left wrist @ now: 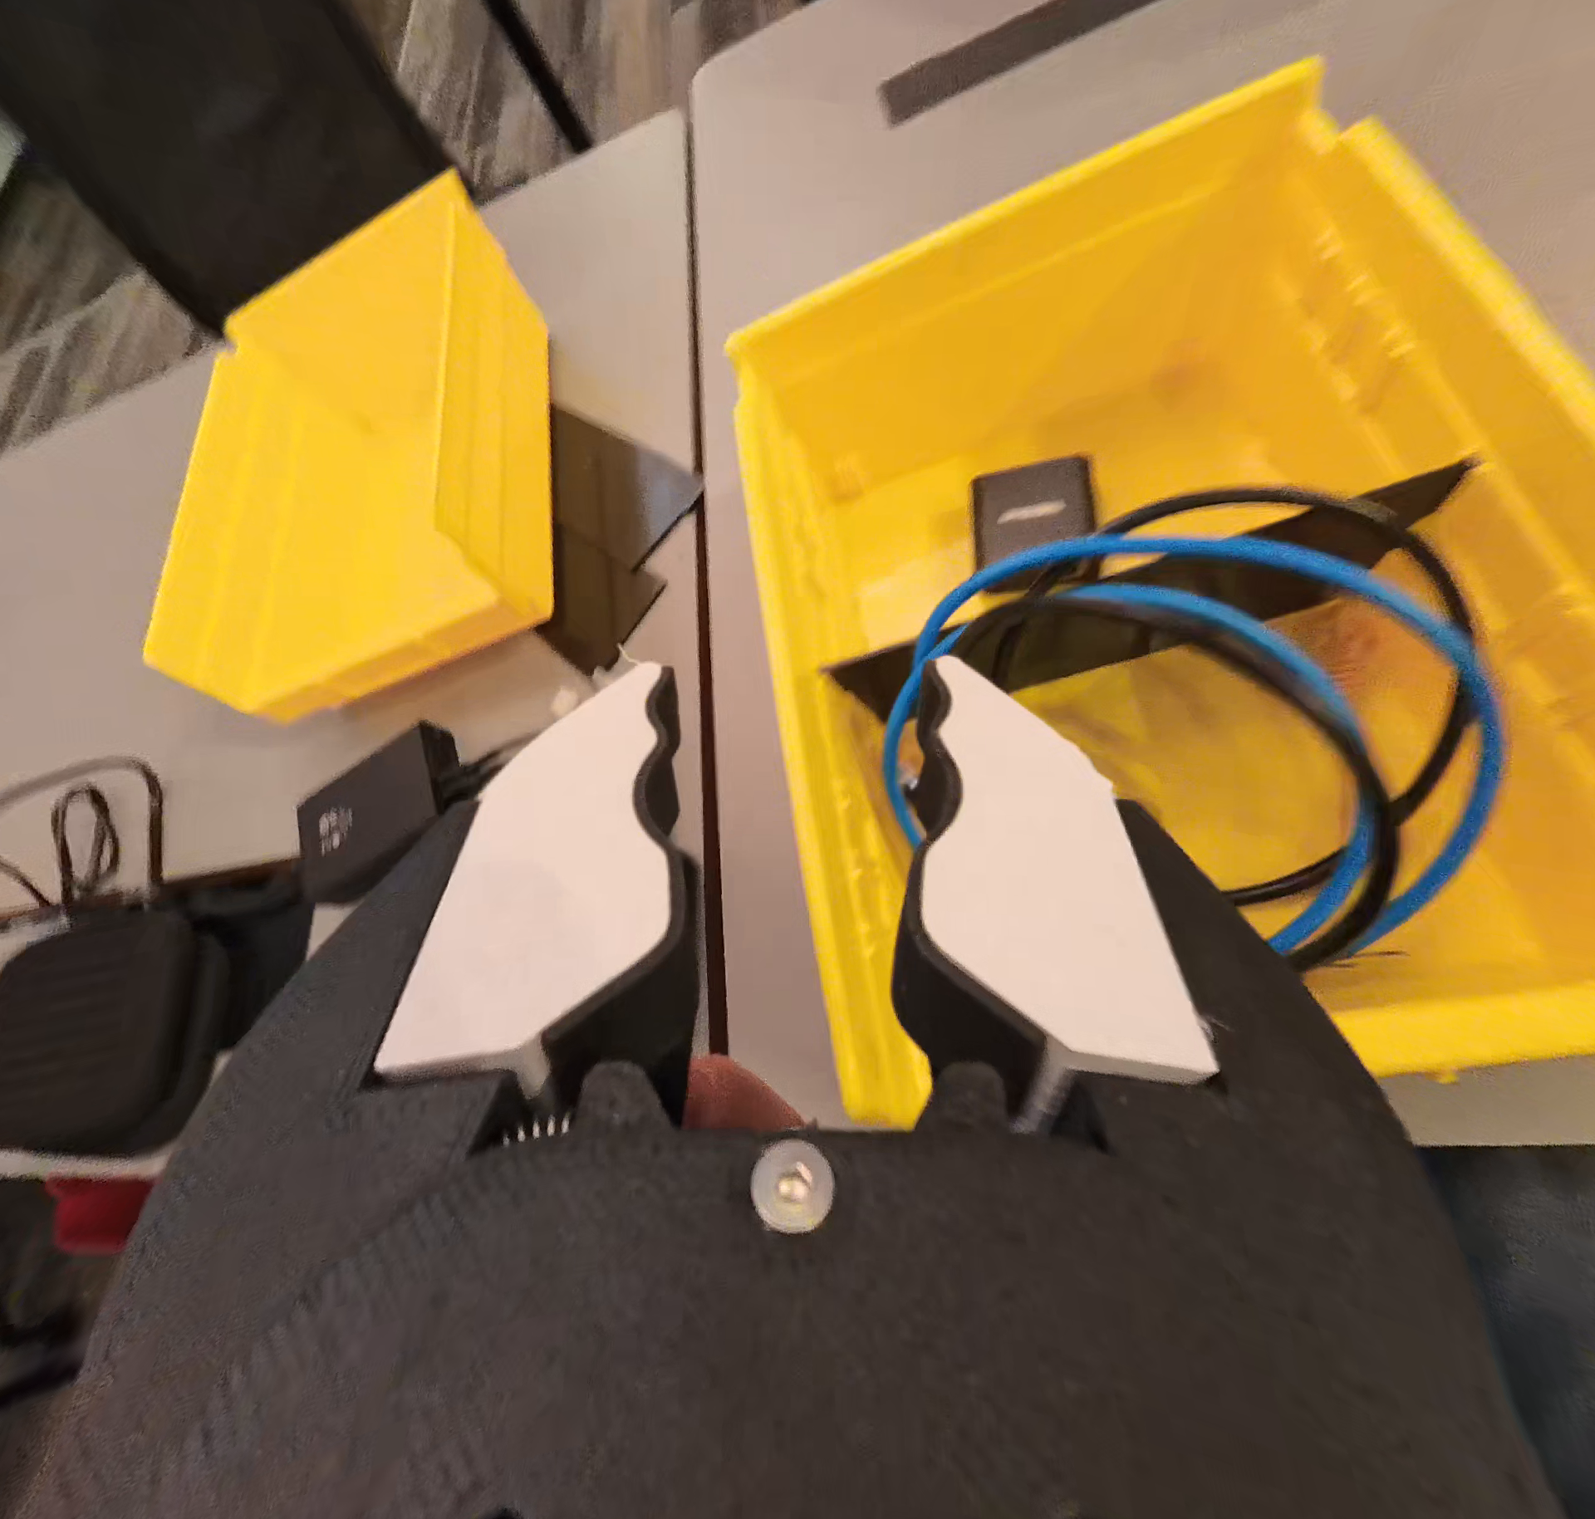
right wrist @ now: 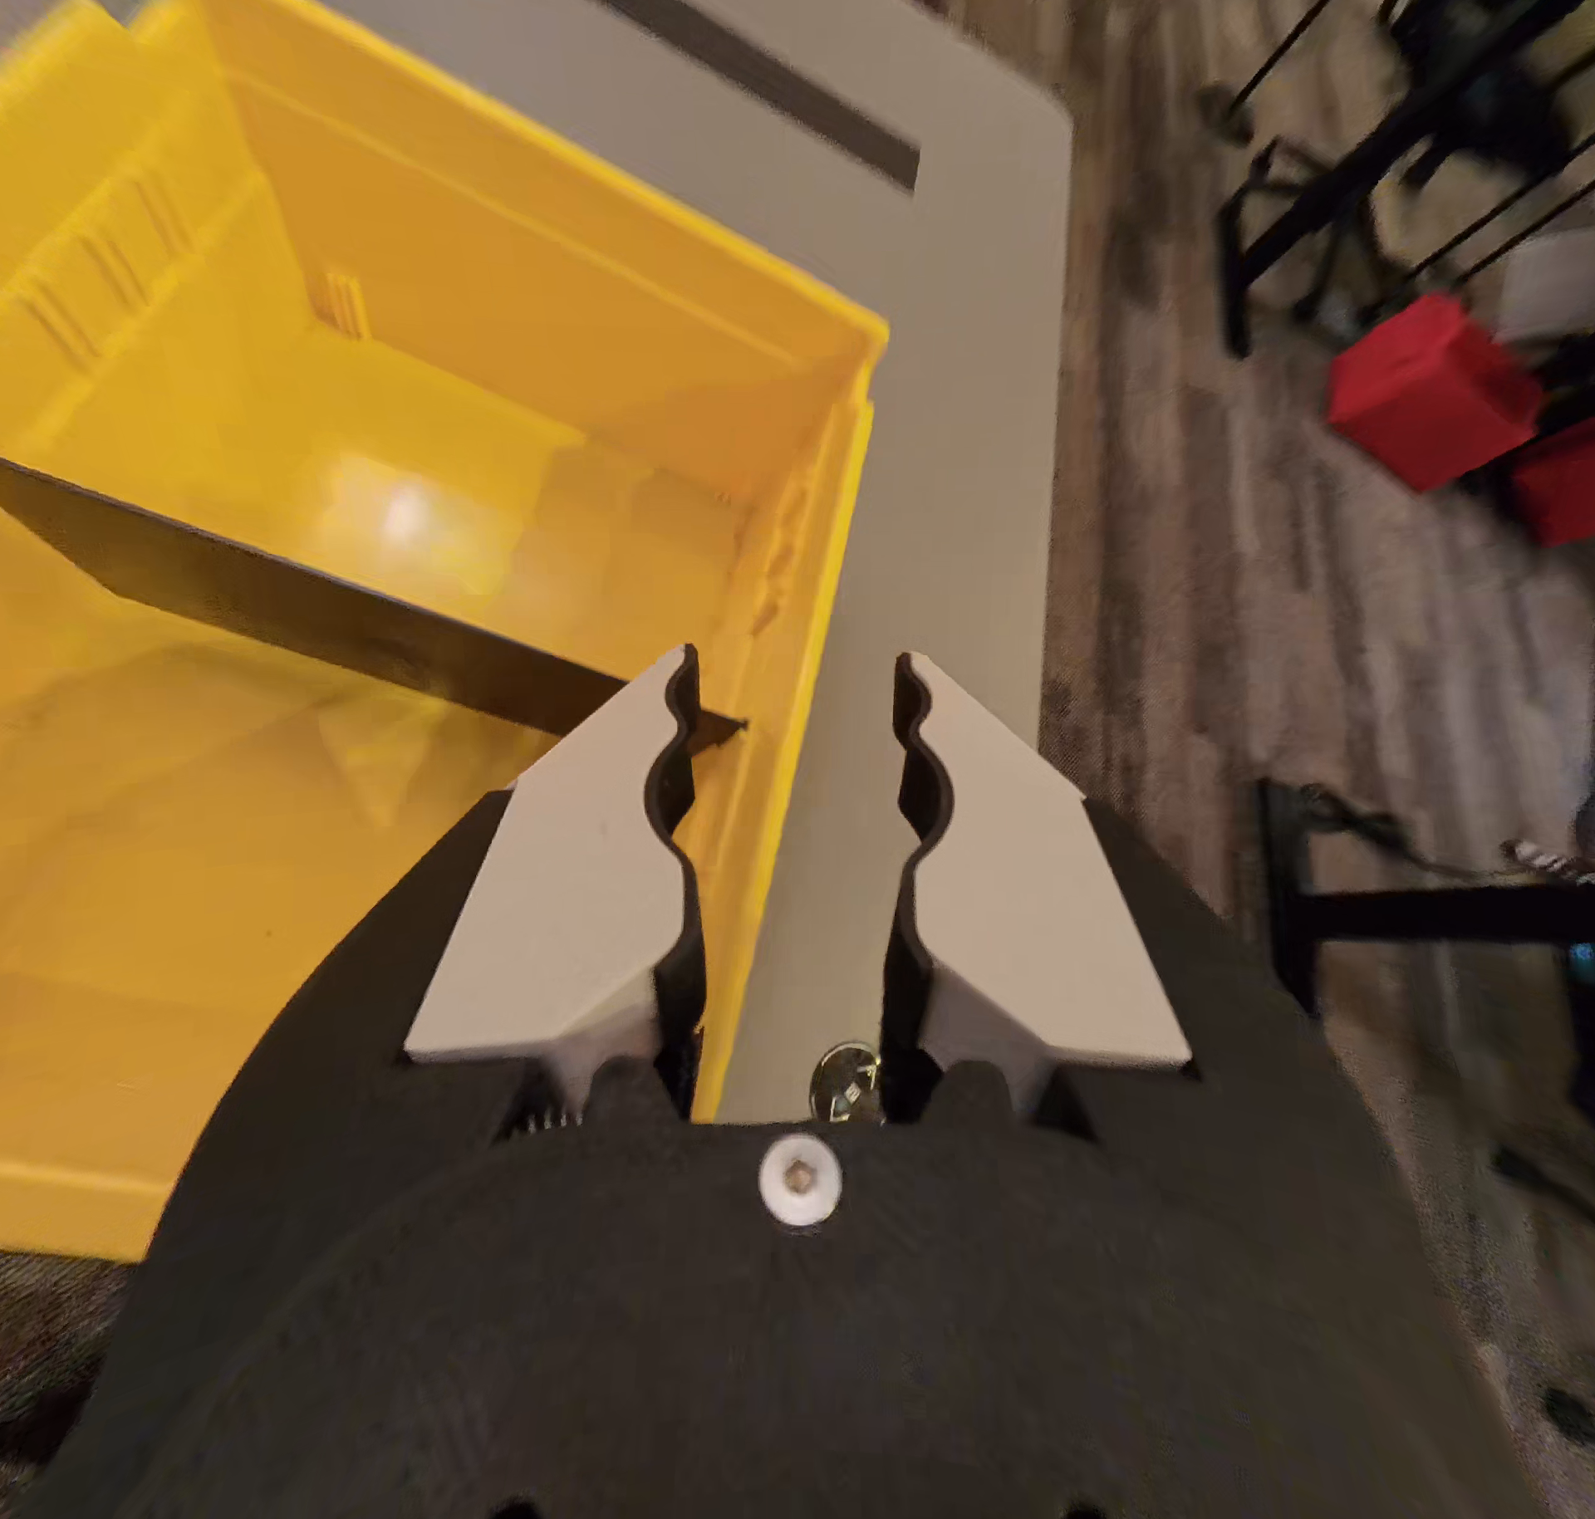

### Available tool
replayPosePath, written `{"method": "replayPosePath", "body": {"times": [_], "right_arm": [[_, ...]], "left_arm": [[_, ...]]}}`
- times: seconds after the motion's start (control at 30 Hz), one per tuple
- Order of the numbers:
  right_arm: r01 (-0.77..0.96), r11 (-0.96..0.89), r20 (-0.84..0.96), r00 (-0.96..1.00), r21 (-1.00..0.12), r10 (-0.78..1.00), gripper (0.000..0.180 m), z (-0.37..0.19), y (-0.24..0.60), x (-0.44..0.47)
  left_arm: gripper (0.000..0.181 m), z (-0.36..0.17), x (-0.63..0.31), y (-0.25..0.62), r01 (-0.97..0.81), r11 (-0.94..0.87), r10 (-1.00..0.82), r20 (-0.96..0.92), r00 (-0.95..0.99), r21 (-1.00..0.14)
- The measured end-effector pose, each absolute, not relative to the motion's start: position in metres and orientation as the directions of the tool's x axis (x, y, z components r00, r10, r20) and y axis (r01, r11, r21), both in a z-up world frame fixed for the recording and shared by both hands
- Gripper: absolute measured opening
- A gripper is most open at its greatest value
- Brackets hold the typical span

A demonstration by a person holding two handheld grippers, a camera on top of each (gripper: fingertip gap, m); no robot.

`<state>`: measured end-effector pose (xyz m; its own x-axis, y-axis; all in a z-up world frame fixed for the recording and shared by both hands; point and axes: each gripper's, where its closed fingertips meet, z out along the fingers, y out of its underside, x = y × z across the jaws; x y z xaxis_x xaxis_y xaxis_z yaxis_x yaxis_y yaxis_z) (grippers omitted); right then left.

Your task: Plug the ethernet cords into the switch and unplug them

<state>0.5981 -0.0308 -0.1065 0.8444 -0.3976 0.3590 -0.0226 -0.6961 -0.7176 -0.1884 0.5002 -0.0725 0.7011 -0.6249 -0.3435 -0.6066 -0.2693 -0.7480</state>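
Both wrist views look down, near shared yellow bin [left wrist: 863, 1003] [right wrist: 777, 787].

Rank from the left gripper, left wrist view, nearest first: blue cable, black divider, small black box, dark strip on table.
1. Blue cable, at the right finger's tip, in the large bin.
2. Black divider, just behind the coil.
3. Small black box, bin's far compartment.
4. Dark strip, beyond the bin.
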Motion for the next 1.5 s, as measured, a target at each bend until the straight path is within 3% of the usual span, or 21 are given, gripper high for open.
{"method": "replayPosePath", "body": {"times": [0.13, 0.3, 0.4, 0.67, 0.83, 1.07, 1.17, 1.33, 1.5], "right_arm": [[0.153, -0.674, 0.499, 0.791, -0.722, -0.355, 0.040, -0.056, -0.006, 0.566], [0.324, -0.603, 0.549, 0.803, -0.729, -0.233, 0.037, -0.024, 0.042, 0.496], [0.392, -0.571, 0.553, 0.822, -0.722, -0.135, 0.035, -0.025, 0.067, 0.456], [0.462, -0.510, 0.511, 0.858, -0.725, 0.051, 0.031, -0.048, 0.106, 0.392], [0.485, -0.509, 0.508, 0.855, -0.711, 0.105, 0.029, -0.060, 0.116, 0.379], [0.487, -0.485, 0.481, 0.864, -0.726, 0.148, 0.027, -0.067, 0.126, 0.365], [0.496, -0.452, 0.463, 0.866, -0.742, 0.191, 0.027, -0.066, 0.135, 0.348], [0.506, -0.372, 0.407, 0.858, -0.778, 0.314, 0.031, -0.063, 0.161, 0.304], [0.562, -0.275, 0.425, 0.799, -0.780, 0.426, 0.042, -0.056, 0.198, 0.252]], "left_arm": [[0.056, -0.065, -0.127, 0.502, -0.723, -0.227, -0.735, -0.372, 0.567, -0.653], [0.058, -0.102, -0.081, 0.526, -0.846, -0.281, -0.824, -0.338, 0.454, -0.452], [0.064, -0.127, -0.066, 0.538, -0.863, -0.356, -0.865, -0.223, 0.449, -0.357], [0.069, -0.195, -0.066, 0.554, -0.899, -0.438, -0.889, -0.144, 0.436, -0.015], [0.068, -0.222, -0.072, 0.554, -0.890, -0.440, -0.896, -0.119, 0.427, 0.119], [0.061, -0.229, -0.070, 0.555, -0.912, -0.399, -0.913, -0.130, 0.386, 0.095], [0.061, -0.214, -0.063, 0.555, -0.938, -0.347, -0.928, -0.154, 0.340, 0.021], [0.060, -0.153, -0.031, 0.541, -0.971, -0.155, -0.954, -0.227, 0.195, -0.181], [0.060, -0.080, 0.016, 0.484, -0.948, 0.137, -0.943, -0.331, -0.036, -0.286]]}}
